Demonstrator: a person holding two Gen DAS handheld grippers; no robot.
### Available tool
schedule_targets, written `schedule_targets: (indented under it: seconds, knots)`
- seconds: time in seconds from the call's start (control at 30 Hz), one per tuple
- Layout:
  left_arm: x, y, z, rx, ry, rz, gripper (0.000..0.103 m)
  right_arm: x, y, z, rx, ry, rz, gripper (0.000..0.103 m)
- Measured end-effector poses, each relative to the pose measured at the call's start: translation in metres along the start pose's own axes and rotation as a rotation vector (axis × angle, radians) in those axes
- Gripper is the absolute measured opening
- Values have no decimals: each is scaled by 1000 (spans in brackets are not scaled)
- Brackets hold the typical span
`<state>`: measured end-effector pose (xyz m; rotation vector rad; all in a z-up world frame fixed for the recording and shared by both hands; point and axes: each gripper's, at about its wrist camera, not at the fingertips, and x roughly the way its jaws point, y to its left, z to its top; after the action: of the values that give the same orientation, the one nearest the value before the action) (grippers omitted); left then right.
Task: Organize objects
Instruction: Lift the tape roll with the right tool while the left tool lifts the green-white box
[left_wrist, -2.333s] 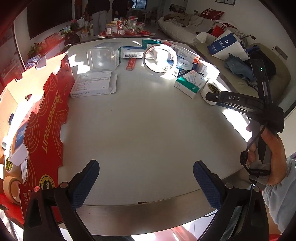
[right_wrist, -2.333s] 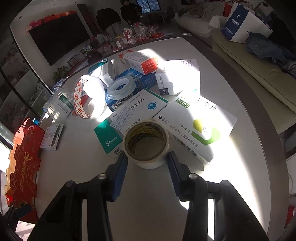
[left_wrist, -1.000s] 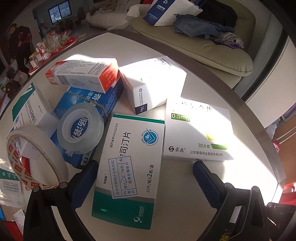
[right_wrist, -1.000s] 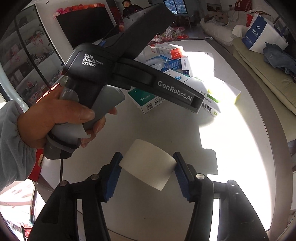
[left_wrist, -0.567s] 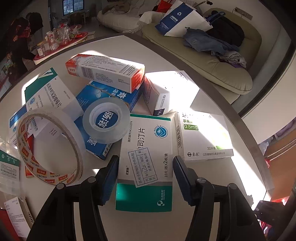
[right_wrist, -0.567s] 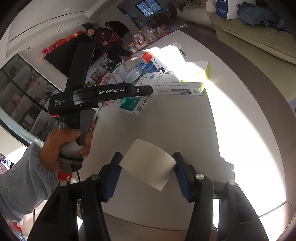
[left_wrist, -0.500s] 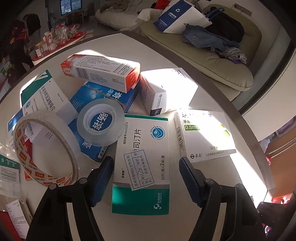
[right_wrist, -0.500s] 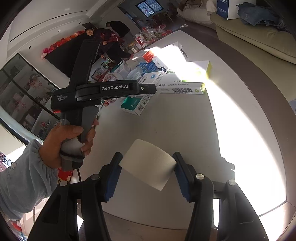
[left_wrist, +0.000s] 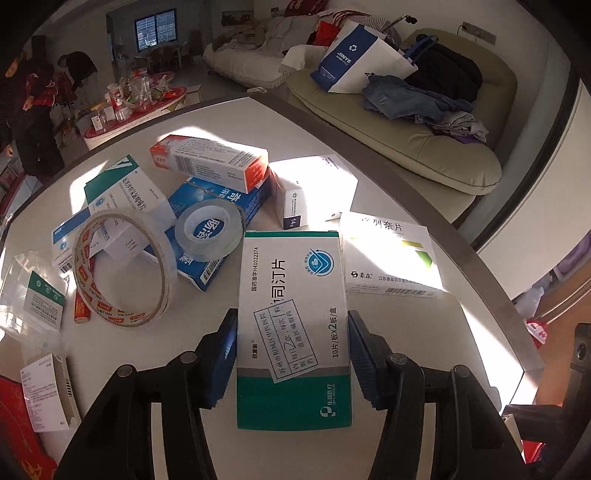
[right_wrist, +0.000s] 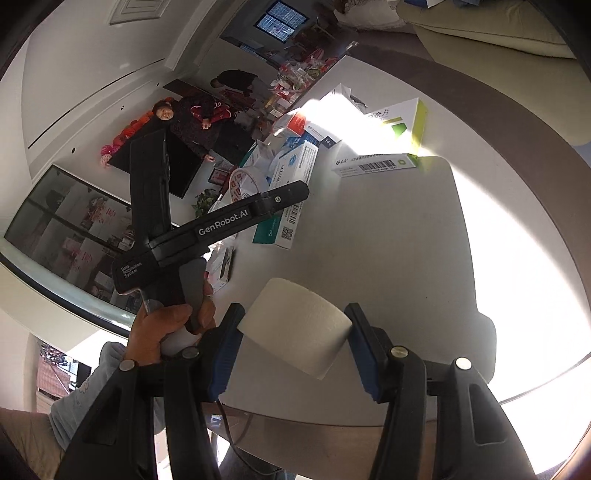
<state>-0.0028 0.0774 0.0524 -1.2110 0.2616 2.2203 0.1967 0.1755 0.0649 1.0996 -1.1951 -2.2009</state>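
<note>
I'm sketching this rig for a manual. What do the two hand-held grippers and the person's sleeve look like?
Both the left hand-held gripper and the right hand-held gripper have black arms with silver bolts and ribbed blue pads. Seen from the right wrist, the left one has a black pistol-shaped body printed "GenRobot.AI" and "Data Acquisition System", a grey grip and a dangling black cable. The sleeve is light grey-blue.

You work at a round pale table (left_wrist: 373, 177) with a dark metal rim, strong sunlight cutting bright patches and hard shadows across it. Past its far edge you have an olive-green sofa (left_wrist: 436, 147) heaped with clothes (left_wrist: 406, 98) and a blue-and-white bag (left_wrist: 354, 62). Deeper in the room a low table (left_wrist: 136, 107) carries glassware on a red mat, with a dark window (left_wrist: 157, 31) behind it. The walls (right_wrist: 92, 66) are white, and a glass-fronted cabinet (right_wrist: 70, 236) stands to your left.
</note>
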Motion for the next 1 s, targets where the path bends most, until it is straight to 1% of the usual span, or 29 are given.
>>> schedule_targets:
  seconds: [0.1,0.13,0.3,0.37,0.4,0.53,0.67,0.8,0.9,1.0]
  knots:
    - [-43,21,-25,-117,-60,-45,61,-2,-11,-7,106,8,115,55]
    - [-57,25,-35,-145,-78,-49,61,-2,-14,-10,136,11,147,55]
    - [-120,40,-94,-254,-146,-52,61,5,-23,-28,309,35,331,55]
    - [-138,47,-114,-292,-164,-44,60,10,-21,-36,361,41,382,55]
    - [-146,50,-124,-311,-173,-37,61,12,-19,-39,378,45,395,55]
    - [-170,63,-156,-375,-199,-23,60,20,-2,-50,366,86,375,55]
    - [-190,68,-173,-375,-253,15,60,23,22,-61,325,117,355,55]
    - [-206,68,-183,-371,-309,25,61,18,44,-75,275,130,337,55]
    - [-220,66,-192,-366,-342,36,61,14,53,-84,260,136,316,55]
    - [-230,67,-198,-360,-366,67,61,12,56,-91,256,148,305,55]
